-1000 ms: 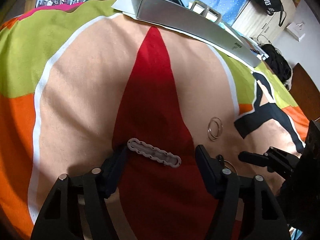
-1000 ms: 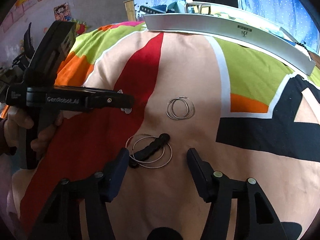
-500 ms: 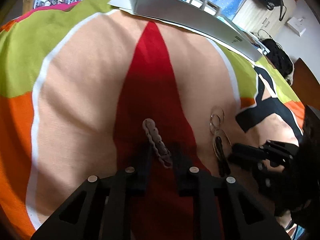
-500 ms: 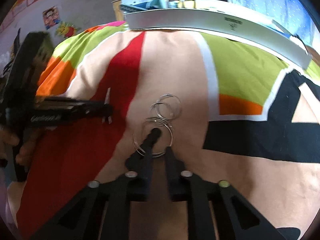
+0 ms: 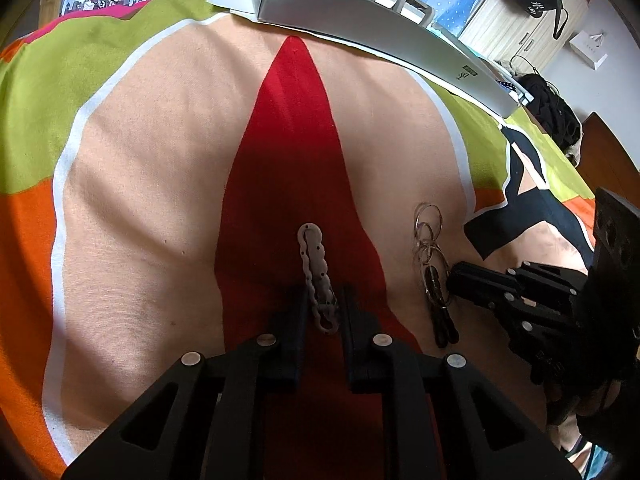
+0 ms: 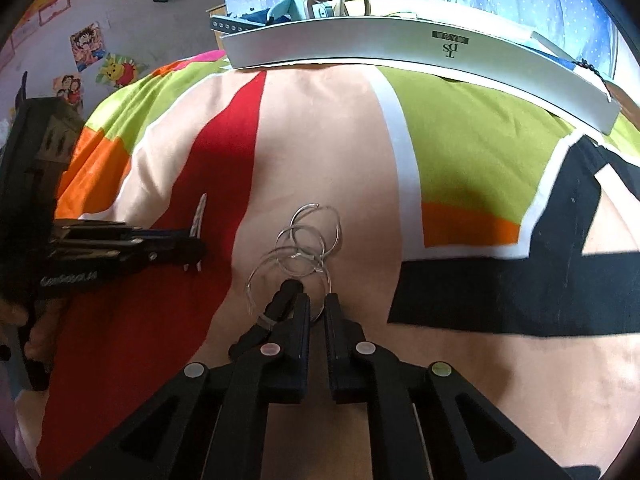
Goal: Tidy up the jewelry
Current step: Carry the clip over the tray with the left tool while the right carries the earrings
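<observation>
On the red stripe of the bright patchwork bedspread [image 5: 152,184], the left gripper [image 5: 323,308] has its jaws drawn narrow around the near end of a grey chain bracelet [image 5: 316,268], which stretches away from them along the fabric; to the right, on the peach patch, thin silver hoops [image 6: 308,236] lie overlapping; the right gripper [image 6: 318,312] has its jaws pinched close on a black clip [image 6: 280,304] threaded through the nearest hoop; at the far edge of the bed sits a long white box [image 6: 400,50] with jewelry inside.
</observation>
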A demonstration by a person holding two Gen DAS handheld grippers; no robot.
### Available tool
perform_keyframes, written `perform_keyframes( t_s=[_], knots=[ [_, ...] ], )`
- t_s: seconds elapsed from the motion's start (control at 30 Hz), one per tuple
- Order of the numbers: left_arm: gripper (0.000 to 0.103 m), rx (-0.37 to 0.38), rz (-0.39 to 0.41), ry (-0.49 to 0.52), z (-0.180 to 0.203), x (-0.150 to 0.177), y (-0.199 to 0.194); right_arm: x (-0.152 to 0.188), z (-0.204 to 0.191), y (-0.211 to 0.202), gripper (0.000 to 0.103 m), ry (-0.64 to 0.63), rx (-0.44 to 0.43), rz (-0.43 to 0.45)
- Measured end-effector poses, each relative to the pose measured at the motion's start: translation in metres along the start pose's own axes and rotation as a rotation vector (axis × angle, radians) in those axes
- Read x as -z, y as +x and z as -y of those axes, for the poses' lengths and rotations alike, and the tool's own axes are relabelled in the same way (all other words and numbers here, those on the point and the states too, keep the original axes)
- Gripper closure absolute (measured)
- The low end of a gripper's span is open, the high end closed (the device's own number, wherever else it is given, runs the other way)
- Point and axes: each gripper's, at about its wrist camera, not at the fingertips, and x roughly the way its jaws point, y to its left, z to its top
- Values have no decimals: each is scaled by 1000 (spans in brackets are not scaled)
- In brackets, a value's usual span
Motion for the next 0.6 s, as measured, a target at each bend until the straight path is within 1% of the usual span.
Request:
perform_keyframes(
  t_s=[0.17,0.37,0.5,0.6],
  knots=[
    [91,4,-1,-2,2,-1,2,-11,-5,15,95,-31,34,-36],
    [91,7,-3,0,5,-2,2,-10,-7,19,95,-60,56,-67],
    [92,14,-16,21,15,1,1,-4,-10,14,98,-62,80,-55],
    [92,14,-19,48,25,6,-1,3,-6,3,98,-7,75,-9]
  ],
)
